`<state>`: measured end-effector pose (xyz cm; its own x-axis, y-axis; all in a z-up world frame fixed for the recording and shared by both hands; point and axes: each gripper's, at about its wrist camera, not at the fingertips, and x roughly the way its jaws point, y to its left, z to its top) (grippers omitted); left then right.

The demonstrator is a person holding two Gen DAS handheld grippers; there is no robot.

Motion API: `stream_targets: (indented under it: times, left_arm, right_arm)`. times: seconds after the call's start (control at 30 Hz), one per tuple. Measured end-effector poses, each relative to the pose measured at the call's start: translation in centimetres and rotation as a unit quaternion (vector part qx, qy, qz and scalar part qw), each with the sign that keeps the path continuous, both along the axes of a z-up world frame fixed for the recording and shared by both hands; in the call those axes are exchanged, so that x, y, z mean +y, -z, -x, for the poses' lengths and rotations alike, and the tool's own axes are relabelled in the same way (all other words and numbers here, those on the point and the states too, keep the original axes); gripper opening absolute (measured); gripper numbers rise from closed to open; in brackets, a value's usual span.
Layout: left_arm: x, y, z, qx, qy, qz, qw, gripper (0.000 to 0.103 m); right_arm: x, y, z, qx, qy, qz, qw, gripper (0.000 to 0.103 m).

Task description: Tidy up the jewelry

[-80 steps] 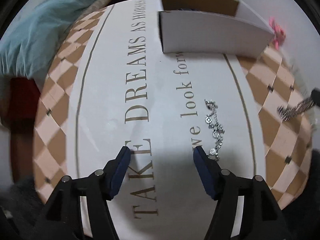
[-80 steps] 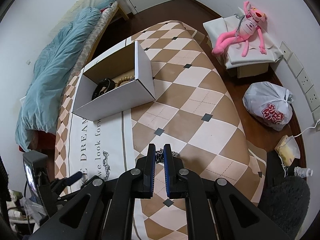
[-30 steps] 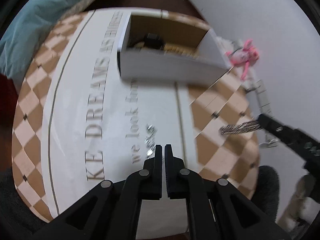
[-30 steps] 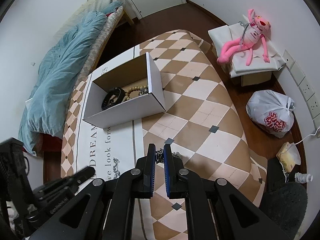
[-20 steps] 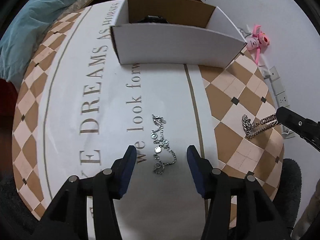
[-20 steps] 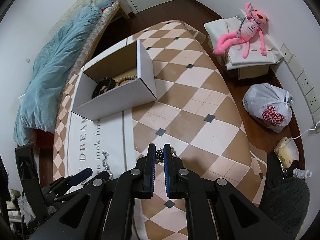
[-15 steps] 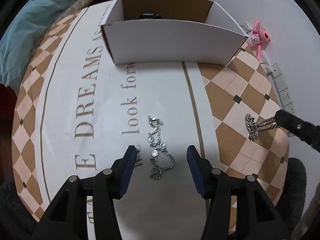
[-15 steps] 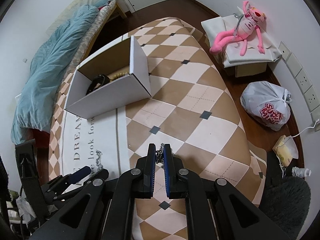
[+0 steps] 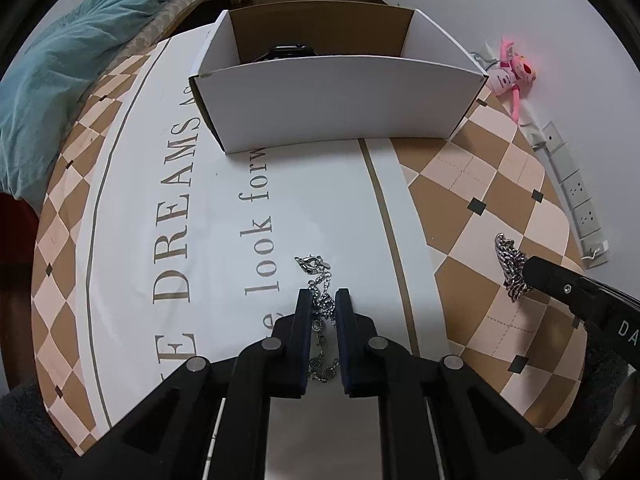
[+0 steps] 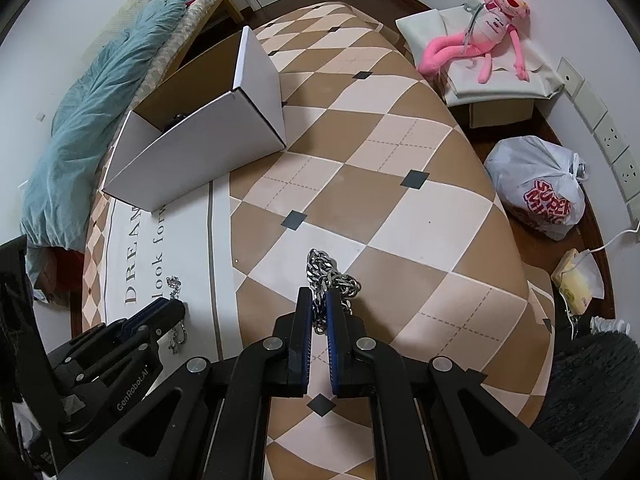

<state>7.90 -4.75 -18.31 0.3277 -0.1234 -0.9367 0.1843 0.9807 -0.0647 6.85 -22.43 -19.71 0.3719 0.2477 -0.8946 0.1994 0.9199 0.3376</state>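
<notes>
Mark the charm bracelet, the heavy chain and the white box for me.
charm bracelet (image 9: 313, 264): left wrist view, clasp end lying ahead of the tongs.
heavy chain (image 10: 320, 266): right wrist view, links ahead of the tongs.
white box (image 9: 340, 100): left wrist view, near outer wall.

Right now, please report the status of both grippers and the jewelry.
Left gripper shut on charm bracelet. Right gripper shut on heavy chain. White box ahead, open, path unobstructed.
</notes>
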Motion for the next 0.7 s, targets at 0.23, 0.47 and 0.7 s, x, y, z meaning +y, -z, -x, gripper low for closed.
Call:
stream_targets:
  times: [0.23,0.47,0.7]
  left_arm:
    - [2.0,-1.3,0.8,0.010,-0.009,0.043,0.9990,0.006]
    - [4.0,-4.3,1.3,0.013,-0.023,0.102,0.9945,0.006]
    - [5.2,-9.3,0.4,-0.021,-0.027,0.146,0.9886,0.005]
  right_arm:
    - [-0.2,-1.4,-0.2,-0.013,-0.001,-0.003,1.000,0.005]
    - [-0.5,-4.3,-0.3,-0.040,-0.011,-0.022,0.999,0.005]
    - [0.3,-9.4,-1.1,-0.088,-0.039,-0.039,0.995,0.005]
